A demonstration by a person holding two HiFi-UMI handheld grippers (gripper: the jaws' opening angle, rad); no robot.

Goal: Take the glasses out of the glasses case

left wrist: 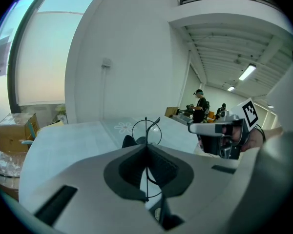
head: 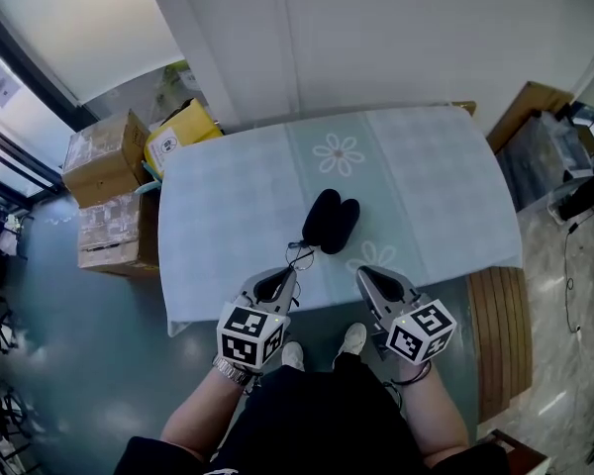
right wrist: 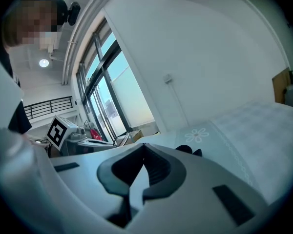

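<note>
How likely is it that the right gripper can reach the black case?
Probably yes. The right gripper is shut and empty at the table edge, with only bare cloth between it and the case; the left gripper, holding the glasses, sits aside.

The left gripper (head: 275,283) and right gripper (head: 378,281) are pale grey shells with black ribbed pads (left wrist: 164,168). At each one's six o'clock end sits a white cube (head: 249,334) (head: 422,331) with black square markers. The person wears black clothes (head: 317,419) and white shoes (head: 353,338). There is a metal watch (head: 232,370) on the left wrist and a dark band (head: 413,374) on the right.
</note>
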